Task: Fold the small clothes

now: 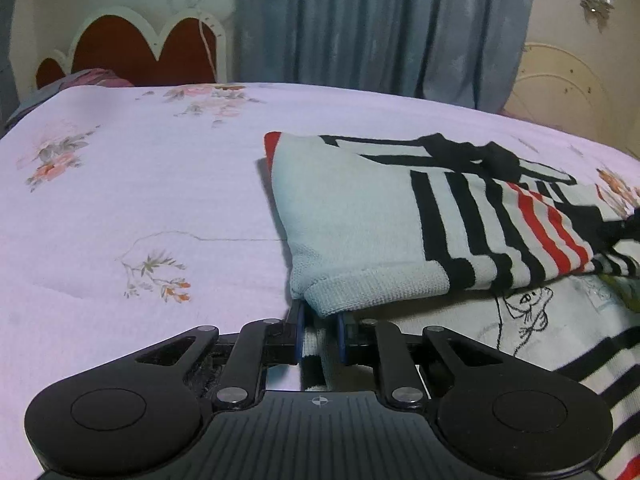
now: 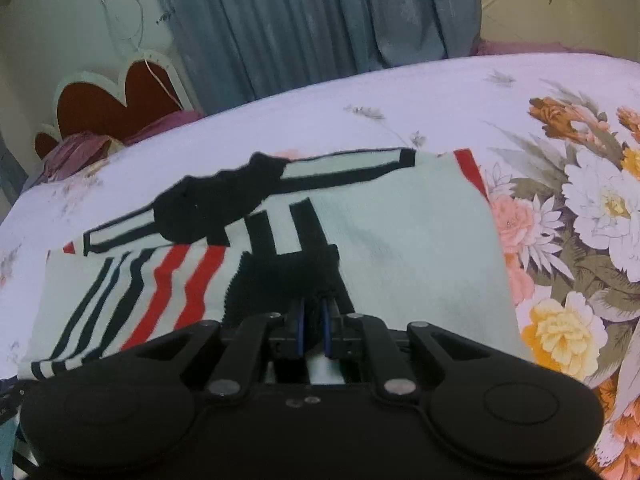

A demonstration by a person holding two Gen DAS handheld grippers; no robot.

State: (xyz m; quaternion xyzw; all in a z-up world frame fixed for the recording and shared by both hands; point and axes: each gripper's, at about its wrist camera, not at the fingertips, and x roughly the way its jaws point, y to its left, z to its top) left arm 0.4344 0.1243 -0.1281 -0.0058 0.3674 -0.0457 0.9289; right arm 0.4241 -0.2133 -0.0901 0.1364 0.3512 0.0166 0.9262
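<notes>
A small pale mint knit sweater (image 1: 360, 208) with black and red stripes lies partly folded on the bed. My left gripper (image 1: 319, 320) is shut on its ribbed light hem corner (image 1: 352, 292), which is folded up over the fingers. In the right wrist view the same sweater (image 2: 420, 240) spreads across the bed, with a black-edged sleeve (image 2: 280, 176) lying across its far side. My right gripper (image 2: 314, 312) is shut on the sweater's black ribbed edge (image 2: 288, 276).
The bed has a white floral sheet (image 1: 140, 200), with large flowers (image 2: 580, 220) at the right. Another pale garment with a cartoon drawing (image 1: 520, 312) lies under the sweater. A red headboard (image 1: 148, 48) and blue curtains (image 1: 380, 20) stand behind the bed.
</notes>
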